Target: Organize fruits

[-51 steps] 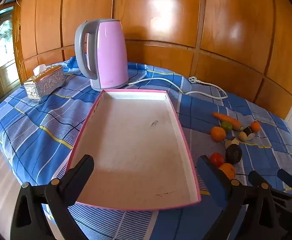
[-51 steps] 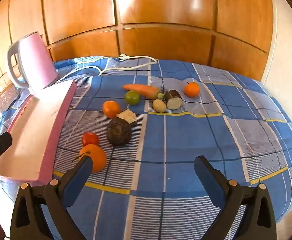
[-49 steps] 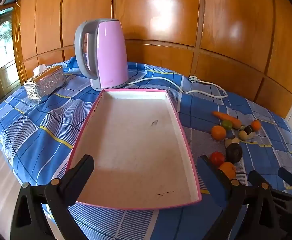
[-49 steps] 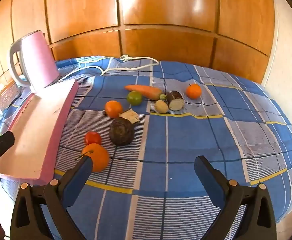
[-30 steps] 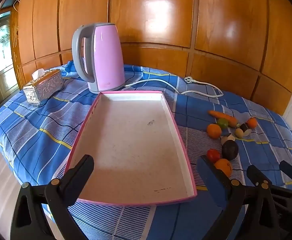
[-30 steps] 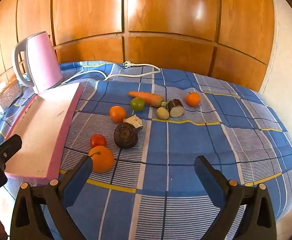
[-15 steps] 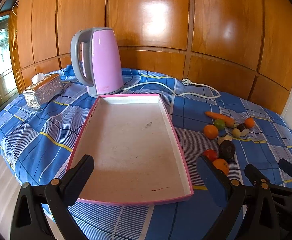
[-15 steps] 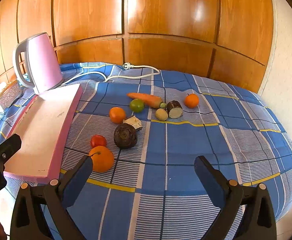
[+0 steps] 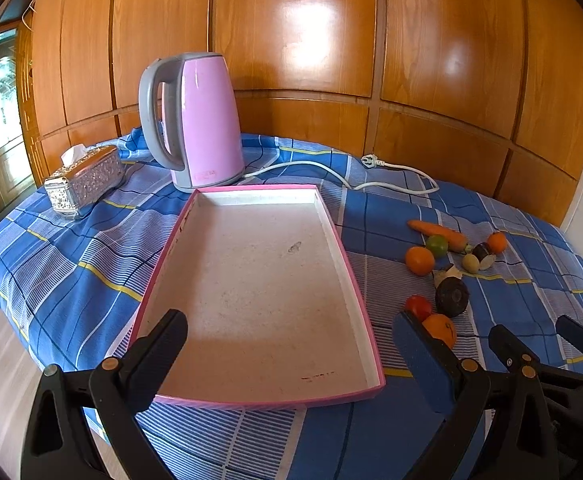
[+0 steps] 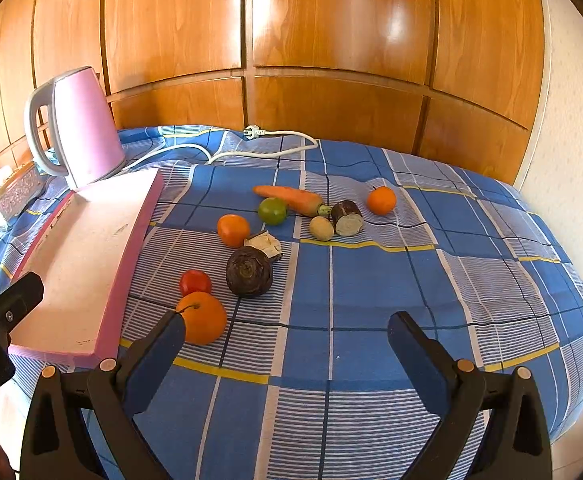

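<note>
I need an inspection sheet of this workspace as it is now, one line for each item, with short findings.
Surface: table under a blue checked cloth, slightly wrinkled.
Job's things: pink tray with nothing in it; to its right, loose on the cloth, three oranges, a tomato, a lime, a carrot and a few darker pieces.
Clutter: pink kettle behind the tray; silver tissue box at far left.
Grippers: left gripper open over the tray's near end; right gripper open, beside the nearest orange.
Cables: white cord, plug lying unplugged on the cloth.
Surroundings: wooden panel wall; a window at far left.
</note>
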`<state>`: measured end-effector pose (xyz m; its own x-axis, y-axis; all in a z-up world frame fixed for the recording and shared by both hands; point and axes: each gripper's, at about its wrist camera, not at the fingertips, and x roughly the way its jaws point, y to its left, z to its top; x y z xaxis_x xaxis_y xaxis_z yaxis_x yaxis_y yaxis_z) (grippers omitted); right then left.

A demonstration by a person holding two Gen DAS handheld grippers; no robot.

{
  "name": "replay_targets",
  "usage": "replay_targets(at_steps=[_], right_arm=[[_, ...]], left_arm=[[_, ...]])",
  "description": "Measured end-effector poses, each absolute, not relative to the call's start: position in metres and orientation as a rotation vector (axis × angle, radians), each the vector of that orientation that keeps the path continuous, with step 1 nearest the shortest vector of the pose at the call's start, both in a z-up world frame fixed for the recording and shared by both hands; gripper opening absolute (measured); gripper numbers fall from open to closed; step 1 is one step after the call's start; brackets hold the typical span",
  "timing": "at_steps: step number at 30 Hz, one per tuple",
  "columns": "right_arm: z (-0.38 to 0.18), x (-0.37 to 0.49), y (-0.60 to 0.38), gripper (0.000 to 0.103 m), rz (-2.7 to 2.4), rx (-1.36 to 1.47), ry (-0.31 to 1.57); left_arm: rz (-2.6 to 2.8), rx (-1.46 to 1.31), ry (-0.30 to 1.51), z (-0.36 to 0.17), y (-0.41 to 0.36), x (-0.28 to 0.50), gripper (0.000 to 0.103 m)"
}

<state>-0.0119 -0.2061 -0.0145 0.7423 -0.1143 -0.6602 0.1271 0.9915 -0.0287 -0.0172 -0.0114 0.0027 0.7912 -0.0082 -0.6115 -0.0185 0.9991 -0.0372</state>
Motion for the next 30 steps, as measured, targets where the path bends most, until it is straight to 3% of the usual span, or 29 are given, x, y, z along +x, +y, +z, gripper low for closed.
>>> replay_targets(at_steps=[30], right_arm=[[-0.0171, -0.0107, -0.2079, 0.103, -0.139, 0.0, 0.723]], left_arm=[[-0.037, -0.036, 0.657, 0.0031, -0.0204, -0.0174, 0.103]])
